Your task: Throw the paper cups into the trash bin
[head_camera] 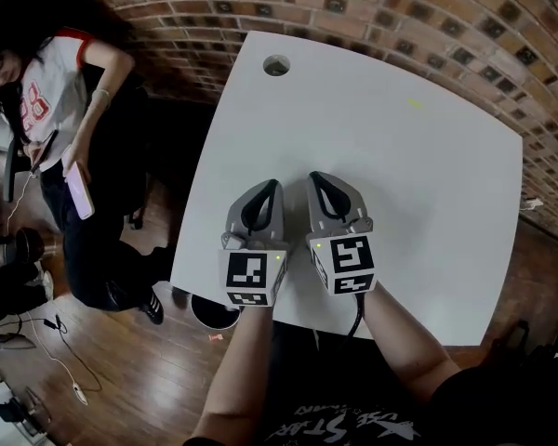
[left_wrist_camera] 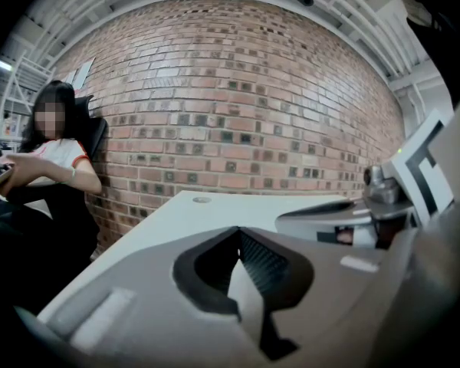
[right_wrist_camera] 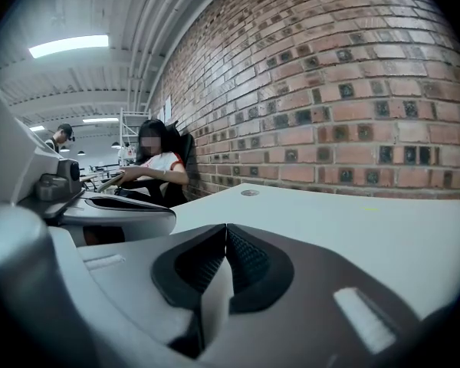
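I see no paper cups in any view. My left gripper (head_camera: 272,186) and right gripper (head_camera: 316,178) lie side by side on the near part of the white table (head_camera: 428,156), jaws pointing toward the brick wall. Both are shut with nothing between the jaws, as the left gripper view (left_wrist_camera: 238,233) and the right gripper view (right_wrist_camera: 227,228) also show. On the floor just under the table's near-left corner sits a round dark bin with a white rim (head_camera: 210,313), partly hidden by my left arm.
A person (head_camera: 51,110) sits on a chair left of the table, holding a phone. A round cable hole (head_camera: 276,65) is at the table's far-left corner. The brick wall (head_camera: 400,7) runs behind the table. Cables lie on the wooden floor (head_camera: 65,370).
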`<state>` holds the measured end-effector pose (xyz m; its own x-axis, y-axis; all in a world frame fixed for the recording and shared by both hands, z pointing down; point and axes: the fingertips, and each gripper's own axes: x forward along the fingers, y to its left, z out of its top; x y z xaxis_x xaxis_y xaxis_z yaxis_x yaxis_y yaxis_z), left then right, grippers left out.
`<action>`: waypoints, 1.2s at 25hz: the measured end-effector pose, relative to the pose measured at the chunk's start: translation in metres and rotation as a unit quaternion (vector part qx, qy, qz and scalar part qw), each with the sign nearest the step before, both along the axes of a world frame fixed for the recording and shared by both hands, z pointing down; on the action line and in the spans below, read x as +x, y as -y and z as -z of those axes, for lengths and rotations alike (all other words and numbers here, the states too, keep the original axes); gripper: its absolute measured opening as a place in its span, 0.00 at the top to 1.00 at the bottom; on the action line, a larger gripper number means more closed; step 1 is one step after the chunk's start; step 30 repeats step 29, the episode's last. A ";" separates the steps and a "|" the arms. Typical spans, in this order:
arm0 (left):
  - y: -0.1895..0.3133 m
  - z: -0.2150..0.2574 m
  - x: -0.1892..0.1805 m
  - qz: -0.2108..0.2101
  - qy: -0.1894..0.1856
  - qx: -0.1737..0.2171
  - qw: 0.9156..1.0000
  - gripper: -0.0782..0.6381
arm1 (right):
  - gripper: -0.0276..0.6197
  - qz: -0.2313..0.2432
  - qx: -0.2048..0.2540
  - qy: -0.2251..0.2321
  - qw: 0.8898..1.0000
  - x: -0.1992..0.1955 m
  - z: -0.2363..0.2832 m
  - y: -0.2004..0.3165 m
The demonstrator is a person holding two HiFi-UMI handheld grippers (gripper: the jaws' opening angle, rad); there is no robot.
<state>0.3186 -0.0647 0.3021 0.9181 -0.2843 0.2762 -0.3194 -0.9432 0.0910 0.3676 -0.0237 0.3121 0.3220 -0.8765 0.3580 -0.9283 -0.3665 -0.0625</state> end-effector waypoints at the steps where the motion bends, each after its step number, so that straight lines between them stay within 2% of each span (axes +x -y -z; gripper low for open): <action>1: 0.000 0.000 0.000 0.000 0.000 0.000 1.000 0.90 | 0.95 0.000 -0.003 -0.002 1.000 0.000 -0.001 0.001; 9: 0.002 0.002 0.000 -0.001 0.001 0.001 1.000 0.90 | 0.95 0.000 -0.020 -0.003 1.000 -0.001 -0.002 0.006; 30: 0.005 0.002 0.001 -0.002 -0.001 0.000 1.000 0.90 | 0.95 -0.003 -0.003 -0.002 1.000 0.001 0.001 0.006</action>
